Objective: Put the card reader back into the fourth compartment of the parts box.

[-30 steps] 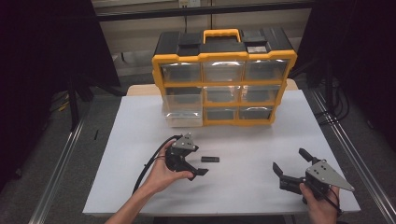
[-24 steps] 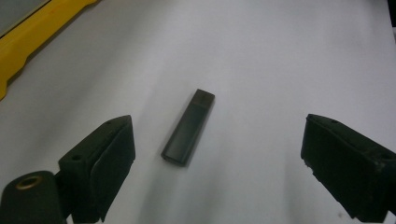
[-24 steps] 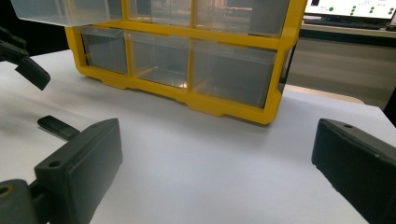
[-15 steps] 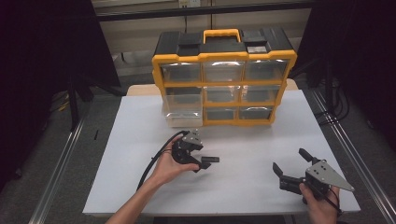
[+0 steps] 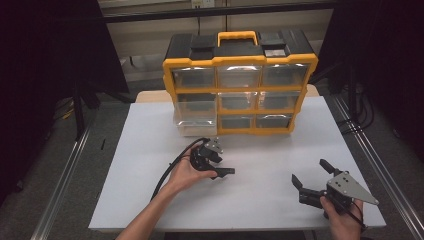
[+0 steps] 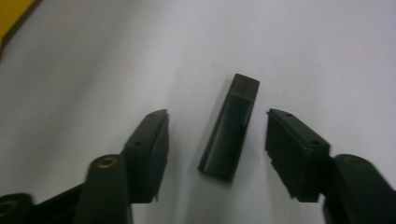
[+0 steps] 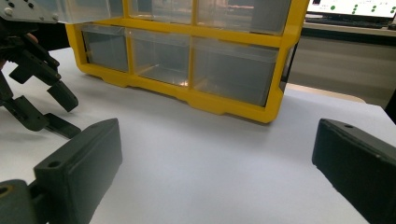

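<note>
Black bar (image 5: 223, 171) lies flat on the white worktop (image 5: 150, 150) in the high view, in front of the yellow drawer cabinet (image 5: 240, 85), with the left tool (image 5: 216, 164) lowered over it and the right tool (image 5: 312, 180) parked well apart near the front edge, its jaws spread wide and empty. In the left gripper view the bar (image 6: 229, 128) sits between the left tool's (image 6: 215, 135) jaws, which have just been closing and now stand half shut, neither pad touching it yet. It lies slightly askew and nearer the right-hand jaw, so the grasp would go best if the hand shifts to centre the bar and squares the pads to its long sides before pinching, keeping low so the thin piece does not slip out or pivot. In the right gripper view the right tool (image 7: 212, 161) is wide open facing the cabinet (image 7: 187, 93), with the left tool (image 7: 39, 100) at the far left over the bar (image 7: 63, 126).
</note>
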The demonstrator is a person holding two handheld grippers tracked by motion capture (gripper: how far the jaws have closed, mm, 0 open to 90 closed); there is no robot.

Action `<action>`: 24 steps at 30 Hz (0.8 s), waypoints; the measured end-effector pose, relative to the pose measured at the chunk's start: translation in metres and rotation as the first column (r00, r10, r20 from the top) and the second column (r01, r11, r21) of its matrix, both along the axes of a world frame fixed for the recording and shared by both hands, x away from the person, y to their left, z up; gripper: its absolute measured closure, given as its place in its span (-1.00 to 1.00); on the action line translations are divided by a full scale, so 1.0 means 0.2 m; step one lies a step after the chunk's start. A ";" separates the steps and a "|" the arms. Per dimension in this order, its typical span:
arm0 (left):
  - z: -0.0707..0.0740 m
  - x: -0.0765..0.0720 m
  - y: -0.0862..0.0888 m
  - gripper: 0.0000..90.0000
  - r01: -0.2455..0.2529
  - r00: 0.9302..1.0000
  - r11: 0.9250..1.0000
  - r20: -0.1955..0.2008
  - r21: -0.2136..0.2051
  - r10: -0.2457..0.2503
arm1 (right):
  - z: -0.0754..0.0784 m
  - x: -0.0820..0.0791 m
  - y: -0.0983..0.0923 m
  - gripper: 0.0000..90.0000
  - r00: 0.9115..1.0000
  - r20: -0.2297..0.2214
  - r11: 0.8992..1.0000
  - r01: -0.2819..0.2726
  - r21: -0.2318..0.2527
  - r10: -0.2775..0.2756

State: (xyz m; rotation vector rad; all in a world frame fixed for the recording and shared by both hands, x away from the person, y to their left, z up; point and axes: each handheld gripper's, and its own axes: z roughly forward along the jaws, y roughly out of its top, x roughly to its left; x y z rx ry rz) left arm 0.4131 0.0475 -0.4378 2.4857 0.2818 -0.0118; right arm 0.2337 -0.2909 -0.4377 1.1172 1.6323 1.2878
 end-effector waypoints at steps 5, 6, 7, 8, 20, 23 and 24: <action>0.00 0.01 -0.02 0.11 0.027 0.999 1.000 -0.030 0.014 -0.026 | 0.00 0.00 0.00 -0.97 1.000 -0.005 1.000 0.000 -0.001 0.000; 0.00 0.01 -0.02 0.11 0.026 0.999 0.999 -0.028 0.020 -0.025 | 0.00 0.00 0.00 -0.97 1.000 -0.006 1.000 -0.001 -0.002 0.001; 0.00 0.01 -0.03 0.12 0.009 1.000 1.000 -0.017 0.025 -0.009 | 0.00 0.00 0.00 -0.97 1.000 -0.008 1.000 -0.001 -0.002 0.001; 0.00 0.01 -0.03 0.15 0.009 1.000 1.000 -0.016 0.027 -0.008 | 0.00 0.00 0.00 -0.97 1.000 -0.009 1.000 -0.001 -0.002 0.000; 0.02 0.01 -0.07 0.33 0.030 0.999 0.995 0.008 0.096 -0.031 | 0.00 0.00 0.01 -0.97 1.000 -0.012 1.000 -0.005 0.000 0.005; 0.02 0.01 -0.08 0.40 0.053 0.998 0.992 0.008 0.114 -0.054 | 0.00 0.01 0.01 -0.97 1.000 -0.010 1.000 -0.006 -0.002 0.006; 0.02 0.01 -0.09 0.43 0.056 0.998 0.992 0.006 0.114 -0.057 | 0.00 0.01 0.01 -0.97 1.000 -0.011 1.000 -0.007 -0.002 0.007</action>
